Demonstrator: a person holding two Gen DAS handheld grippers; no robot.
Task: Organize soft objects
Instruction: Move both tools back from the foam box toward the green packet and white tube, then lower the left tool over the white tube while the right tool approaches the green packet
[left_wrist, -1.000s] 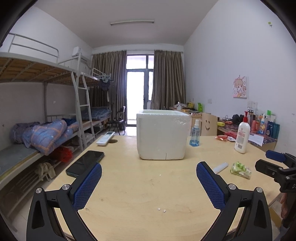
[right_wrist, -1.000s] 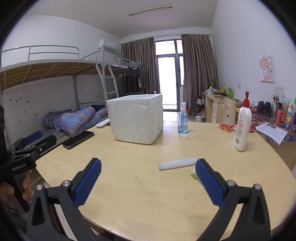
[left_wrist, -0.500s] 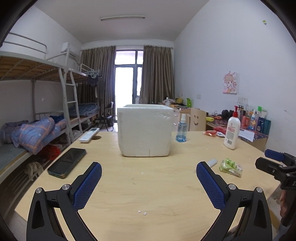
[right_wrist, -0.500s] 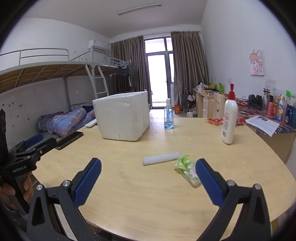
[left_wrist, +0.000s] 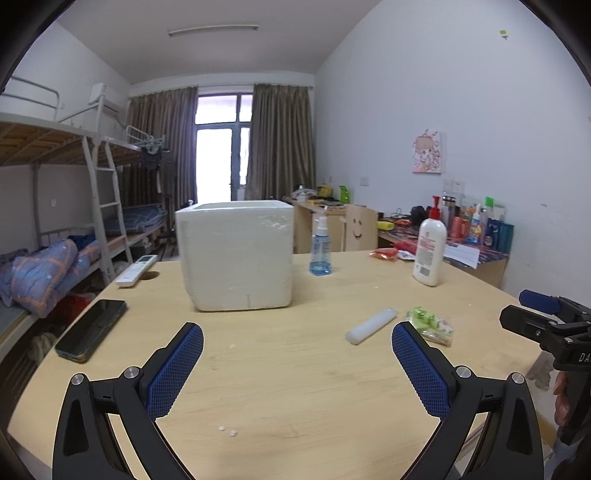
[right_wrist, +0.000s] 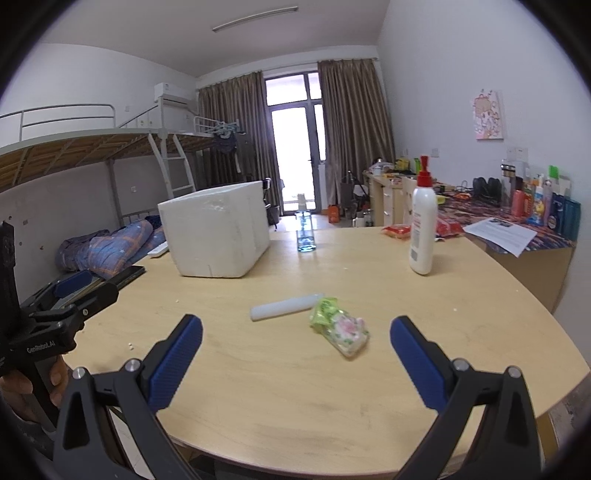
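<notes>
A green soft packet (right_wrist: 340, 326) lies on the round wooden table (right_wrist: 332, 406), beside a white soft tube (right_wrist: 286, 307). Both also show in the left wrist view, the packet (left_wrist: 430, 323) to the right of the tube (left_wrist: 370, 326). A white foam box (left_wrist: 236, 254) stands open-topped behind them; it also shows in the right wrist view (right_wrist: 216, 229). My right gripper (right_wrist: 295, 354) is open and empty, just short of the packet. My left gripper (left_wrist: 297, 354) is open and empty over bare table, in front of the box.
A white lotion bottle (right_wrist: 421, 221) and a blue spray bottle (right_wrist: 306, 229) stand at the far side. A black phone (left_wrist: 92, 328) and a remote (left_wrist: 136, 270) lie at the table's left. A cluttered desk (left_wrist: 461, 243) stands to the right, bunk beds to the left.
Both grippers have moved back and turned slightly, so the tube and packet came further into both views. Jaws stay open. Nothing on the table moved.
</notes>
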